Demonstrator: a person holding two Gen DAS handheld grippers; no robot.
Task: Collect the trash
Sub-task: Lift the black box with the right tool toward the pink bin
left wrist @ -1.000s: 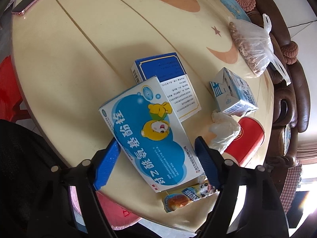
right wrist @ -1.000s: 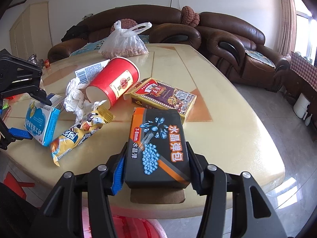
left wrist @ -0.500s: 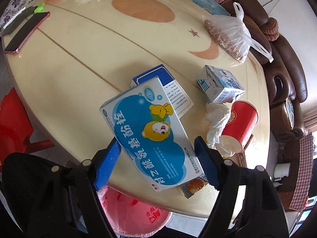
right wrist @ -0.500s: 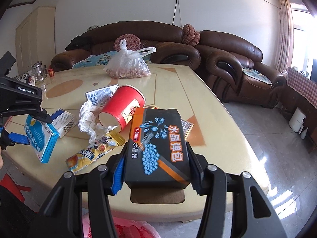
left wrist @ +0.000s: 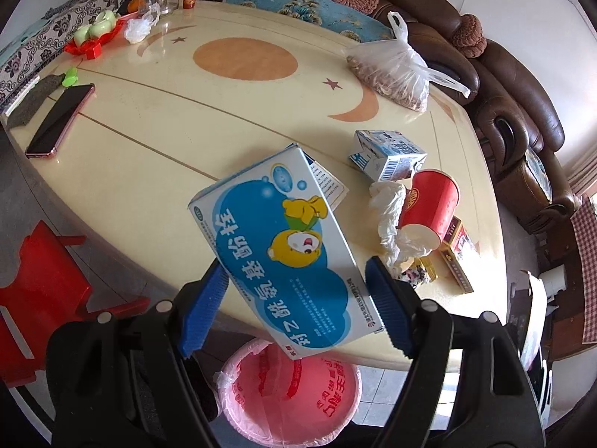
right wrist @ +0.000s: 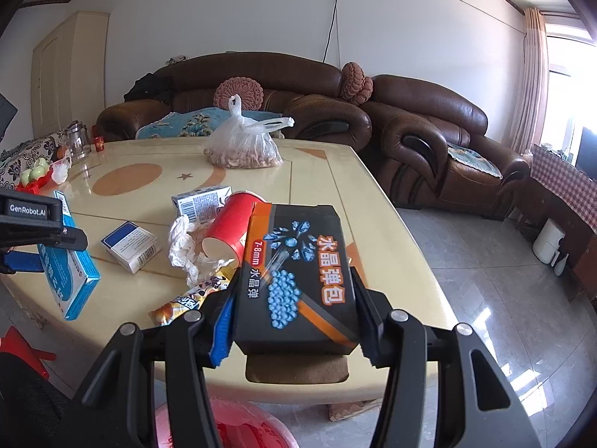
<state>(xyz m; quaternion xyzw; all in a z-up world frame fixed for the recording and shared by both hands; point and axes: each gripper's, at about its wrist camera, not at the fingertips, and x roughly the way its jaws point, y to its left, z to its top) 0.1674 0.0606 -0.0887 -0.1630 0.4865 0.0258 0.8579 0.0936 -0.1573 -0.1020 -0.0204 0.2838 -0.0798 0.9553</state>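
We have lifted both boxes off the table [left wrist: 149,119]: left gripper [left wrist: 294,298] pinches the blue cartoon-bear box [left wrist: 283,246], right gripper [right wrist: 291,321] the black box [right wrist: 294,272], above the pink-lined bin [left wrist: 291,392].

Left wrist view: steep downward onto worktop [left wrist: 149,119]. Right wrist view: shallower, across worktop toward sofa [right wrist: 429,130]. Both share red cup [left wrist: 431,207].

Daylight from window [right wrist: 567,86] at right, blown out; fisheye edges dark.
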